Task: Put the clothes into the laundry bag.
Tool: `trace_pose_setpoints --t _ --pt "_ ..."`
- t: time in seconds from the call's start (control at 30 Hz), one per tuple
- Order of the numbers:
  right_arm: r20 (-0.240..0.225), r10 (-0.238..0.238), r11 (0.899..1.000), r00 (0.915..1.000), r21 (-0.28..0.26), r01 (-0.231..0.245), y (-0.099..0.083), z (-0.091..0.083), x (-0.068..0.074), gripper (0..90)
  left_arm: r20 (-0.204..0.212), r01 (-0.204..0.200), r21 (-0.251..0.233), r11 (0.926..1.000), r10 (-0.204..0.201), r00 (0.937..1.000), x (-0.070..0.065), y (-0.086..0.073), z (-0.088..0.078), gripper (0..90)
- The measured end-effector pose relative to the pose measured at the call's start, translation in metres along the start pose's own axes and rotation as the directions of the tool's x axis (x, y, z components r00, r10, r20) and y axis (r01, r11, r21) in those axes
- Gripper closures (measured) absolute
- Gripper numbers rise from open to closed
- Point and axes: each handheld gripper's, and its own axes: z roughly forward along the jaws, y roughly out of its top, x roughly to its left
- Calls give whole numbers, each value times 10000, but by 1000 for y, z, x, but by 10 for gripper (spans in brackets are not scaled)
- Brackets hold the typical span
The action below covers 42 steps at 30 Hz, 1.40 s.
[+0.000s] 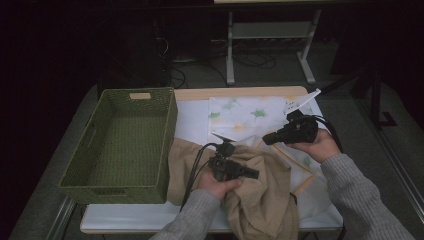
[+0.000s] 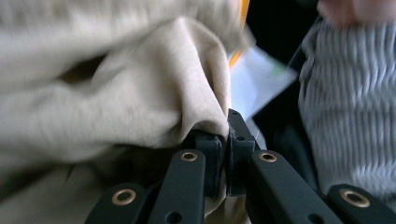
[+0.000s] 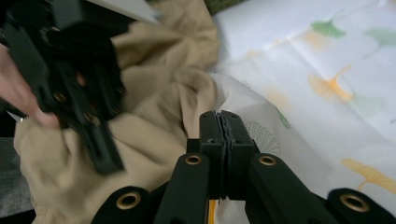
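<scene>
Basket (image 1: pixel 122 145): green, woven, nothing in it
Left tool (image 2: pixel 227 140): clamped on beige cloth (image 2: pixel 116 93)
Right tool (image 3: pixel 220 122): jaws together, nothing visibly pinched

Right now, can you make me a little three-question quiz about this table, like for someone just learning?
1. True or false: the green basket has clothes in it.
2. What is the left gripper pinching: A the tan cloth, B the basket, C a sleeve?
3. Fill in: the cloth with leaf prints lies on the ___ of the basket, seen from above.

Key: 1 false; 2 A; 3 right.
</scene>
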Motion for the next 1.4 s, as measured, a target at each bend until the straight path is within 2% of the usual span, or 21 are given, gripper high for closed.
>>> trace_pose_setpoints --t 0.1,0.17,0.23,0.3,0.37,0.43,0.5,0.57,0.7,0.77,0.83,0.97,1.03,1.07,1.13,1.17,1.2,1.23,1.33,1.37,1.4 --pt "15 -125 9998 9999 -152 125 6 -7 5 881 107 166 -559 9983 -160 9998 -3 12 10 866" --pt "0 -177 9995 9998 -245 177 8 -11 7 881 119 400 -1063 9935 -390 9992 0 17 14 866" --pt "45 -231 9995 9997 -194 232 9 -12 8 882 -560 540 -1493 9873 -629 9964 7 19 18 863" --pt "34 -184 9998 9998 -24 184 7 -10 7 882 -711 874 -1373 9867 -978 9927 16 17 22 844" --pt "34 -134 9998 9999 156 133 3 -6 5 881 -949 737 -1219 9898 -856 9918 17 12 23 792" --pt "39 -41 9997 10000 254 40 -1 -3 2 881 -955 866 -1029 9909 -965 9907 17 11 17 678" --pt "50 46 9994 10000 357 -48 -4 1 -1 882 -1199 621 -736 9954 -706 9903 13 9 5 526" --pt "102 32 9987 9999 500 -37 -5 3 -1 881 -1489 420 -629 9971 -510 9875 10 4 -10 431" --pt "147 46 9987 9999 516 -54 -5 2 -2 881 -1076 636 -605 9961 -698 9917 11 -12 -43 339" --pt "163 73 9985 9998 542 -82 -6 3 -3 881 -691 933 -454 9946 -963 9929 15 -22 -53 318" --pt "218 102 9978 9997 653 -116 -6 4 -4 881 -308 1191 182 9927 -1185 9925 17 -33 -54 273" --pt "224 114 9975 9997 696 -130 -5 7 -5 881 -565 1049 863 9907 -1002 9934 21 -44 -41 264" --pt "179 137 9973 9997 726 -150 -4 10 -4 881 -640 953 1040 9900 -889 9940 22 -42 -28 279" --pt "153 77 9971 9999 754 -88 -3 12 -3 882 -644 820 1058 9910 -755 9951 23 -40 -22 340" --pt "74 39 9968 10000 795 -44 -2 16 -1 881 -402 737 1119 9910 -696 9968 25 -37 -7 585" --pt "38 27 9965 10000 835 -30 -1 18 0 882 -397 569 1268 9903 -523 9978 24 -36 1 676" --pt "-6 -43 9966 10000 826 43 0 19 1 881 -400 209 1296 9913 -159 9991 23 -35 8 799" --pt "-24 -64 9966 10000 823 65 1 19 2 882 -308 153 1121 9936 -119 9995 22 -34 13 848" --pt "-85 -223 9970 9997 733 229 3 15 7 882 714 33 573 9984 -74 9974 10 -26 14 867" --pt "-83 -332 9968 9994 723 338 3 12 9 882 1180 -24 292 9996 -10 9930 3 -22 10 868" --pt "-64 -353 9970 9994 686 357 4 9 10 882 1458 -158 59 9999 148 9892 -6 -16 6 869"
